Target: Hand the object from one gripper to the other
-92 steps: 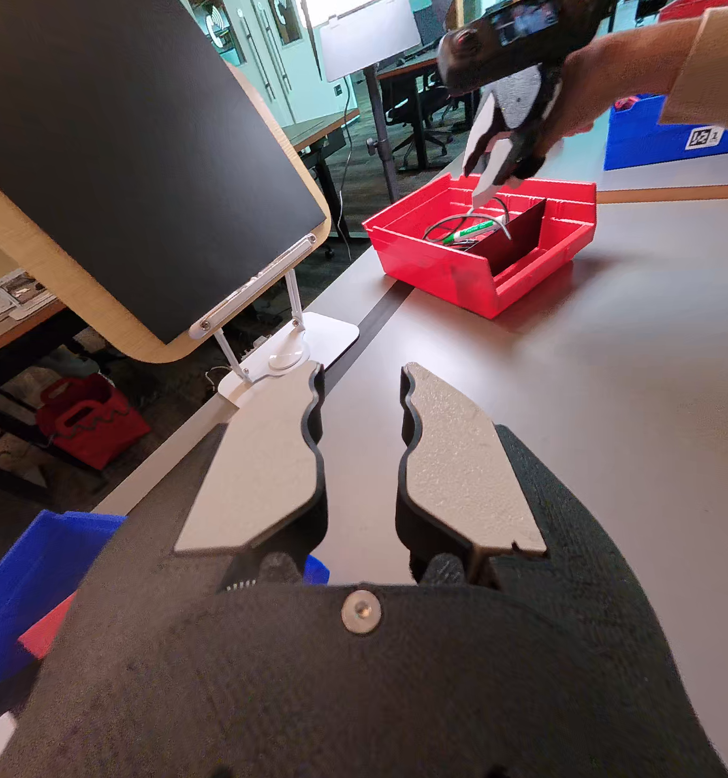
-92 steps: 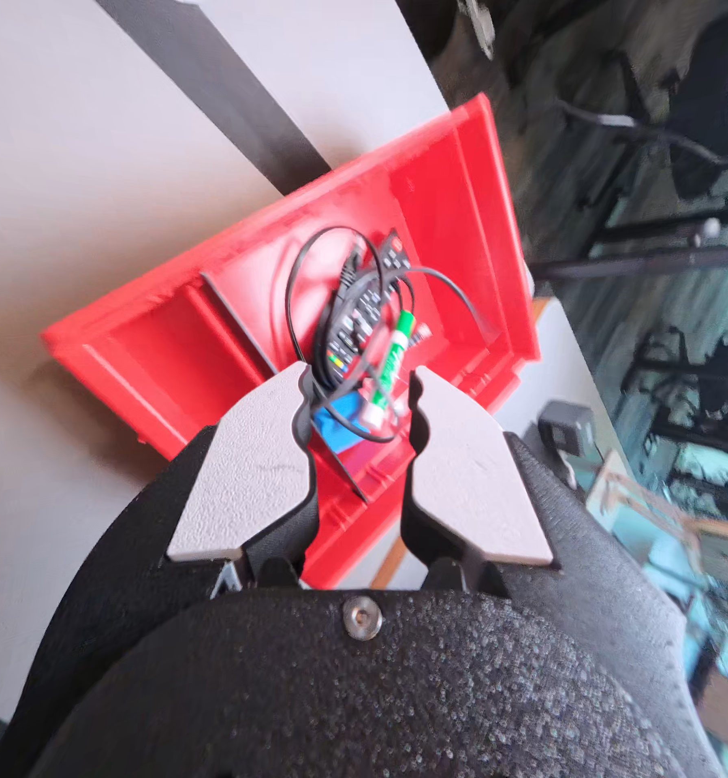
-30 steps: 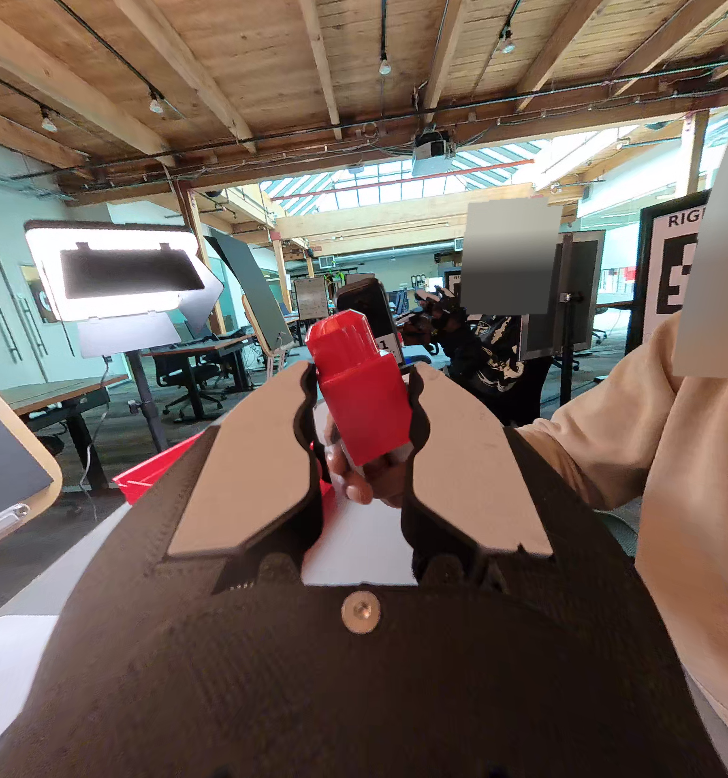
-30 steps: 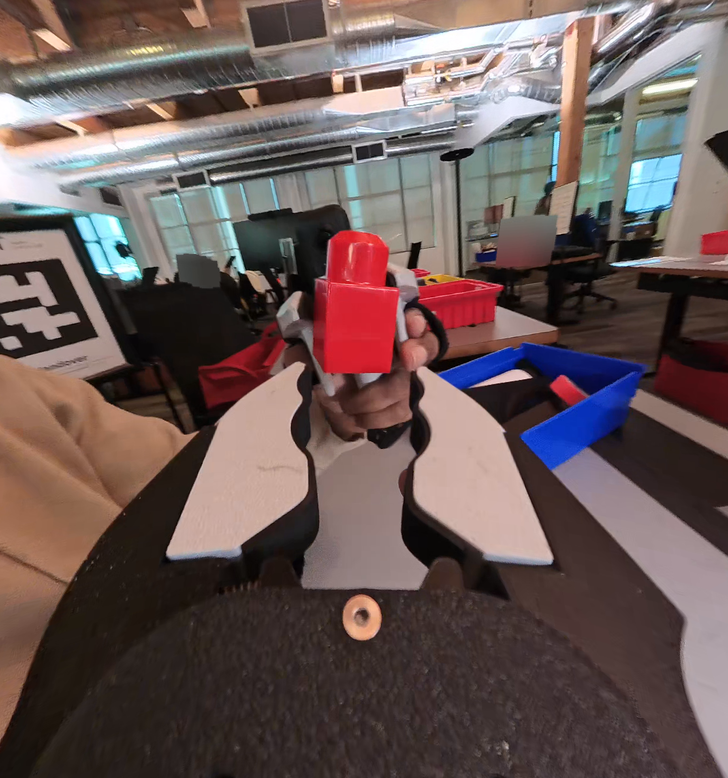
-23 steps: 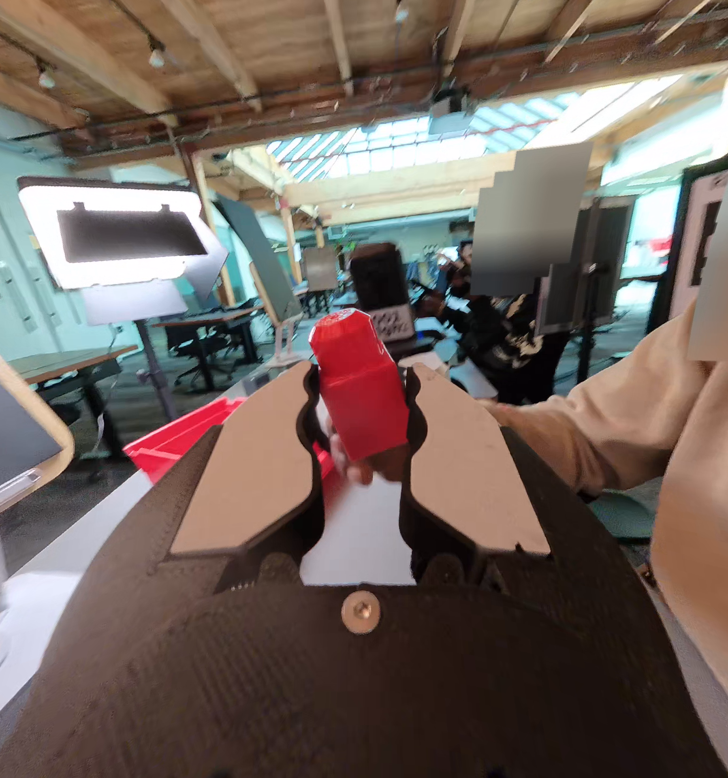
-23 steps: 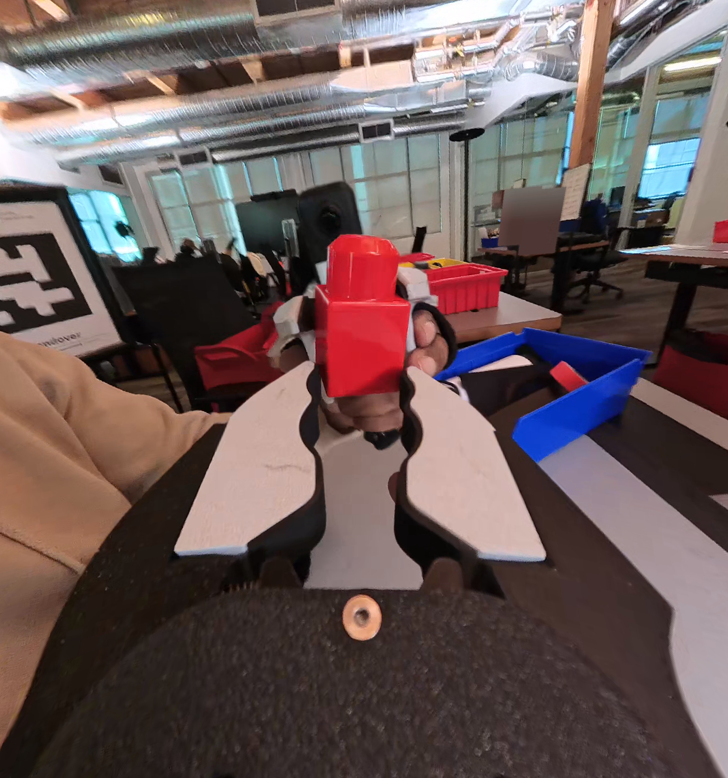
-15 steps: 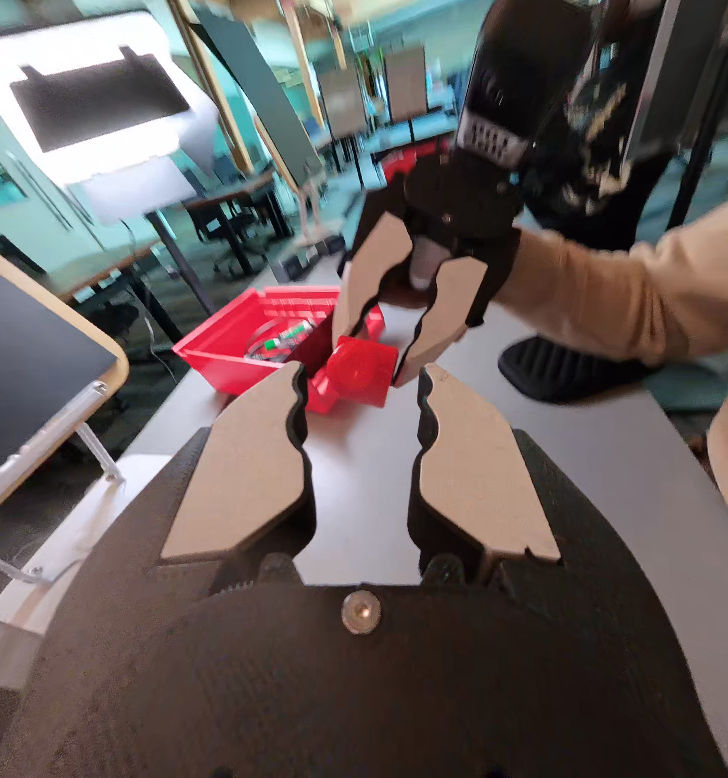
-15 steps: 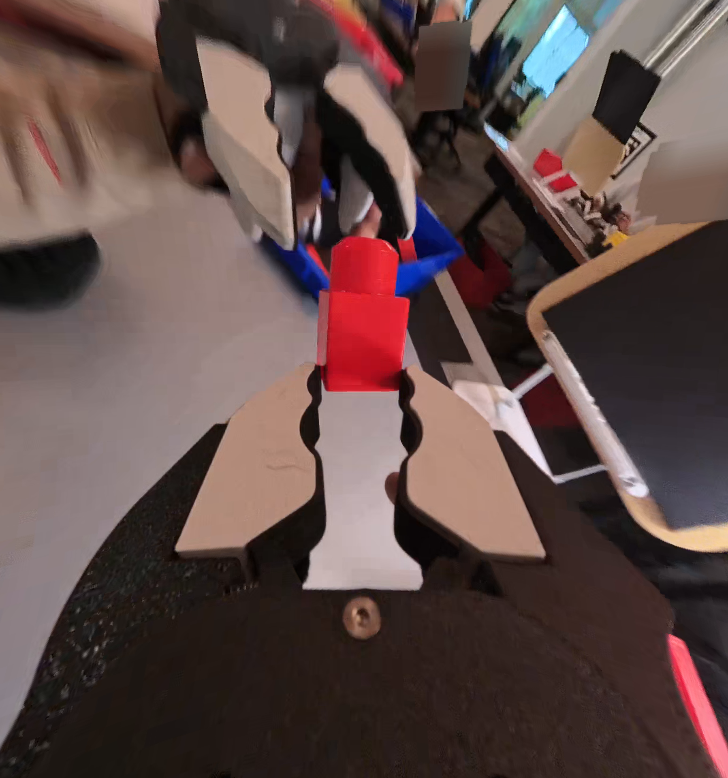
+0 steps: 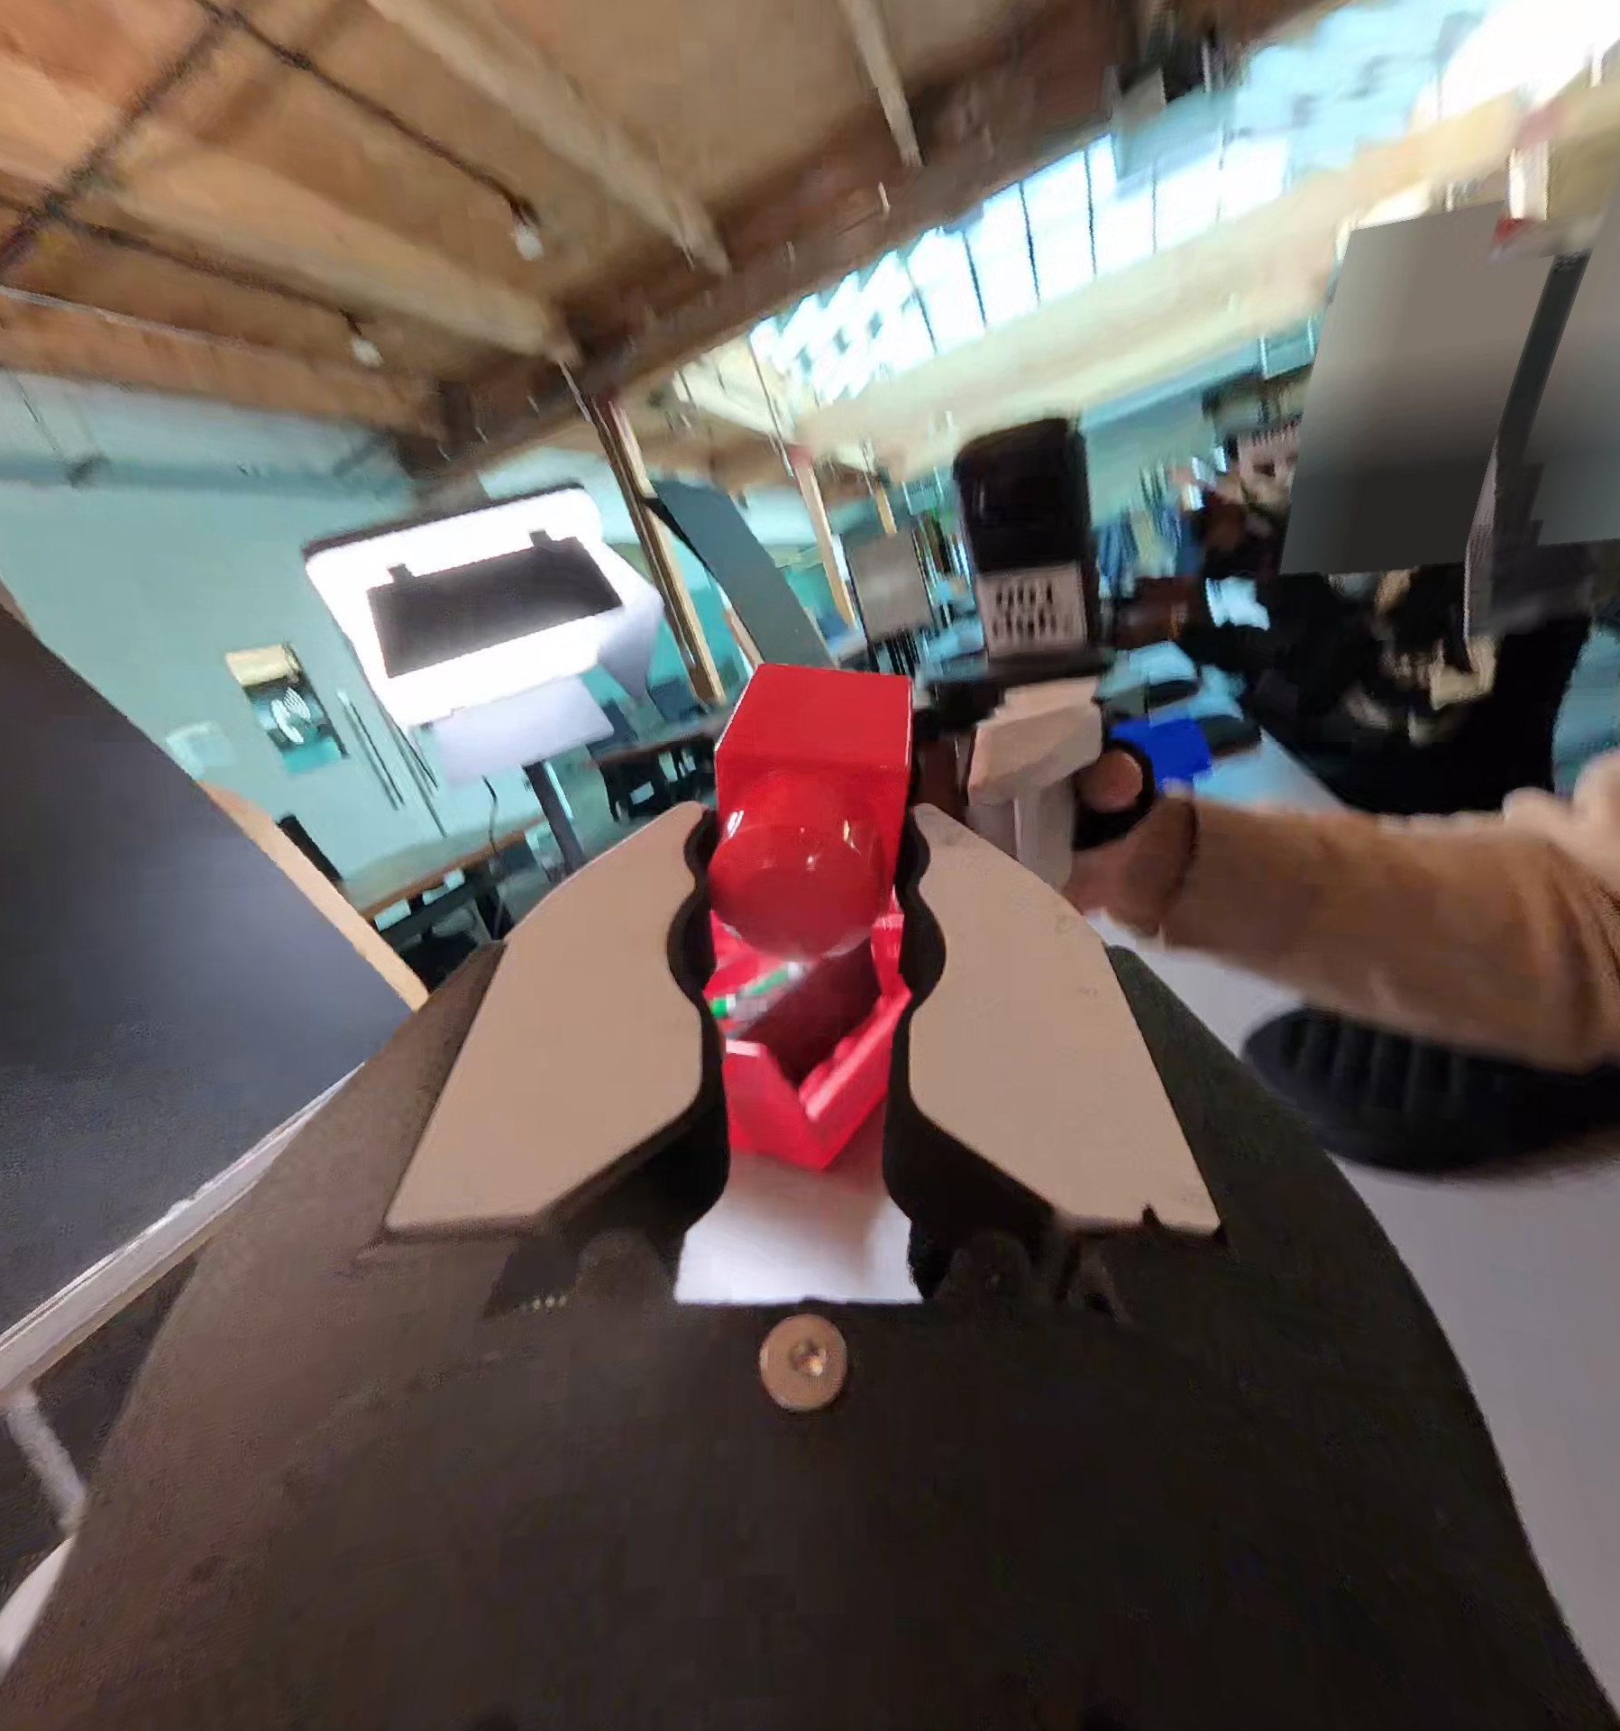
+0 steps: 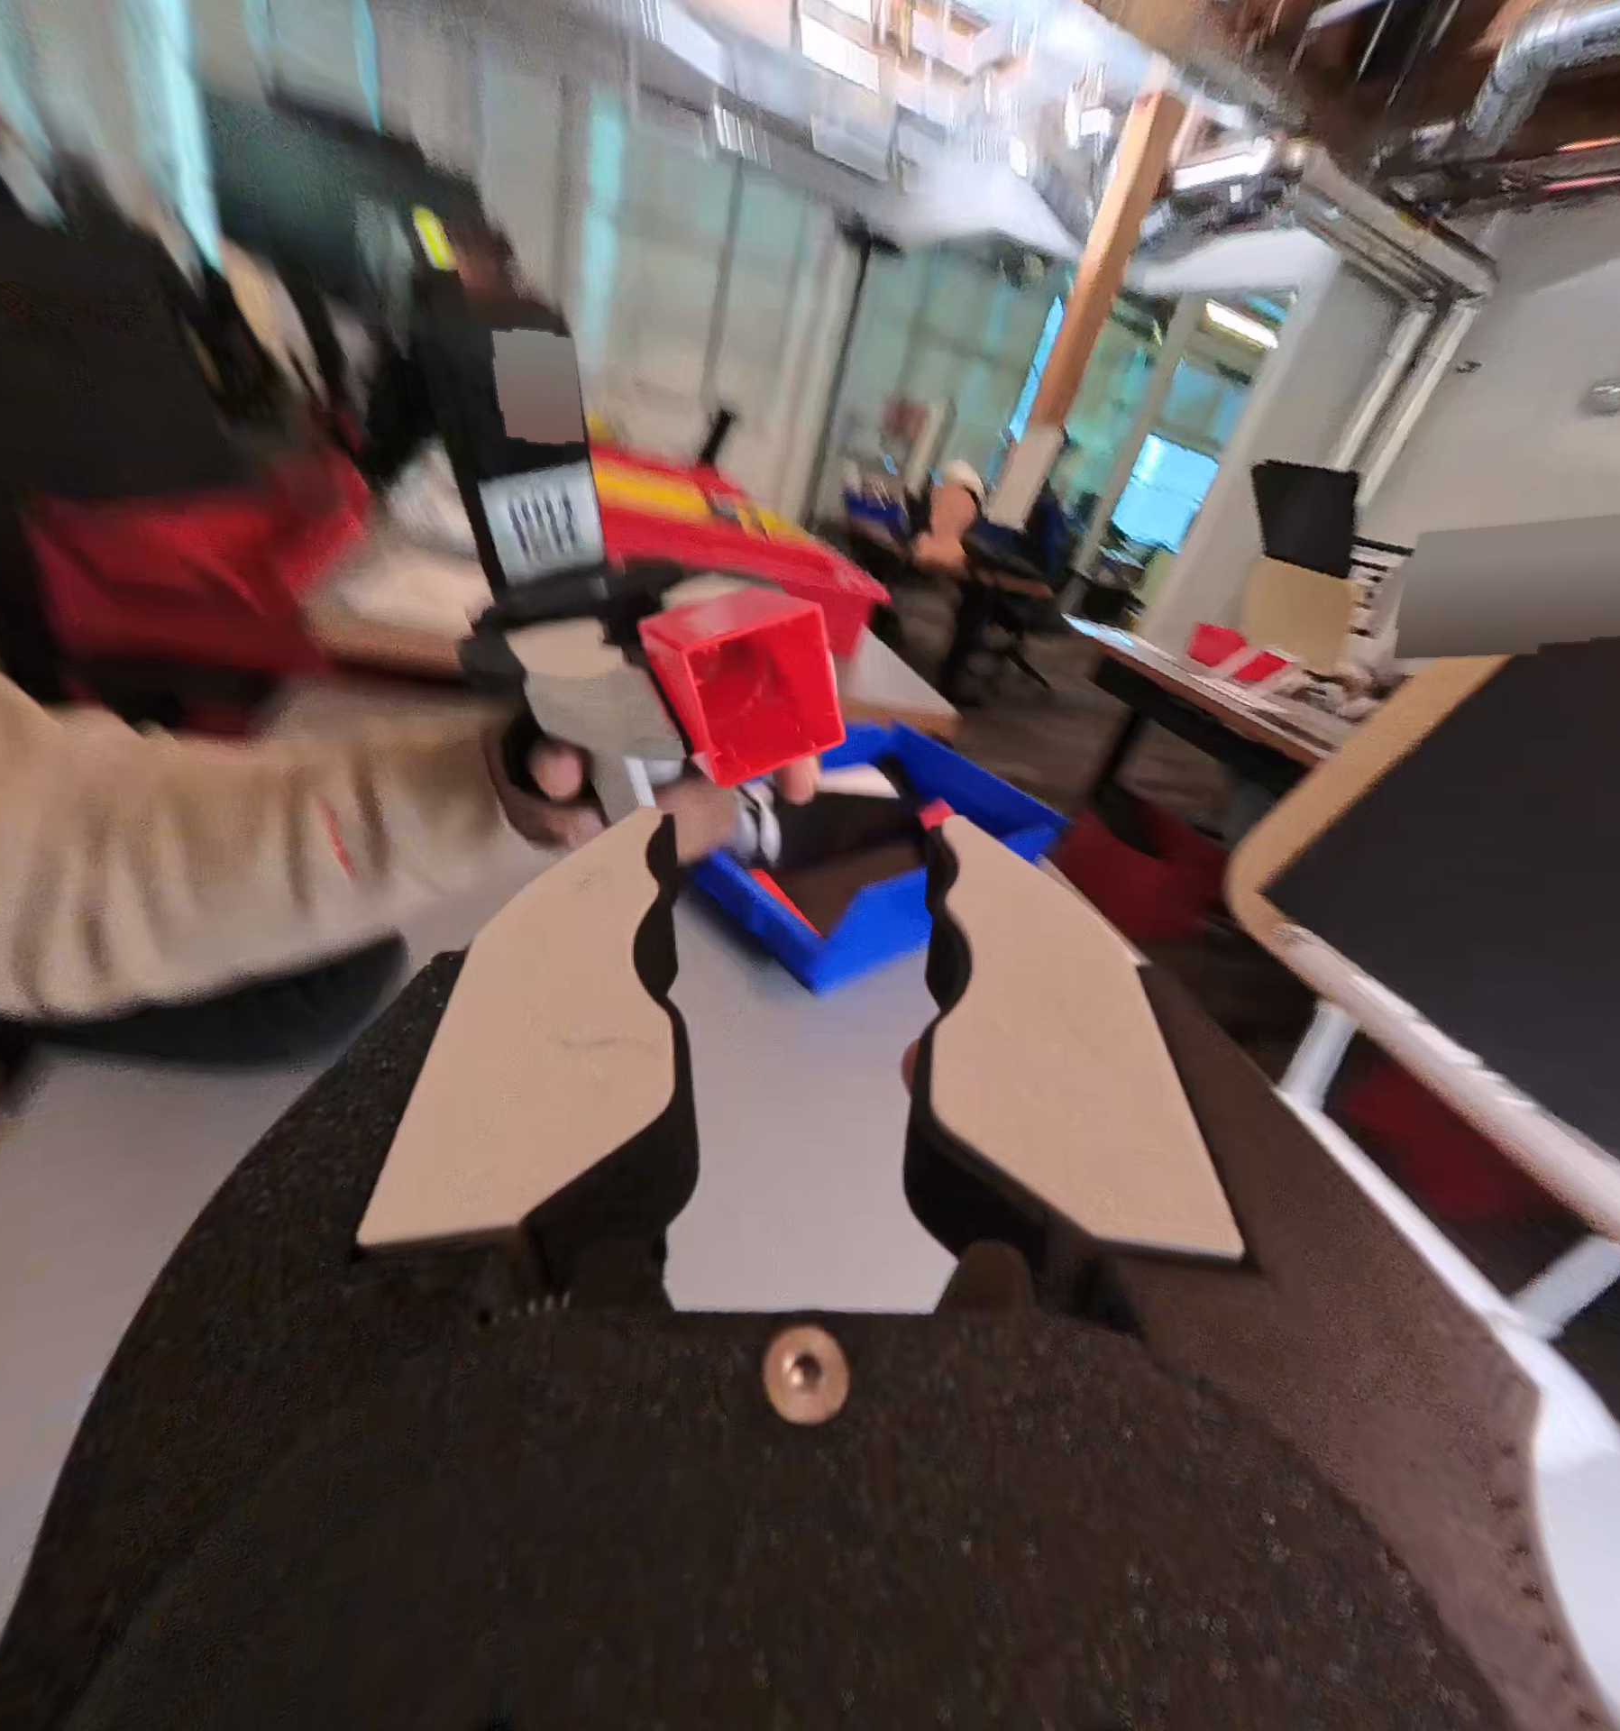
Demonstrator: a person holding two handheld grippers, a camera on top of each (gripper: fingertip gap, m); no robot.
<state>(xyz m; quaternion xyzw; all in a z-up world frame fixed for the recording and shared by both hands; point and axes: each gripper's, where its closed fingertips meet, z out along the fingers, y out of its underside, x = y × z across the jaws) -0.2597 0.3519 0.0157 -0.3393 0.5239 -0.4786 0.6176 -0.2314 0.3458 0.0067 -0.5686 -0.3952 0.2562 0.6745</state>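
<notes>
Left wrist view: red bin (image 9: 815,1096) on grey tabletop (image 9: 1443,1311) at centre, behind left gripper (image 9: 801,876) clamped on red block (image 9: 810,787); right gripper (image 10: 801,937) parted, empty.

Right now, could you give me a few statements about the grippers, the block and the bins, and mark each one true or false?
1. The left gripper grips the red block. True.
2. The right gripper also clamps the block. False: its fingers are apart with nothing between them; the block is up and left of its tips in the right wrist view.
3. A blue bin lies beyond the right gripper's tips. True.
4. The block rests on the table. False: it is held in the air.
5. A red bin shows between the left gripper's fingers, under the block. True.
</notes>
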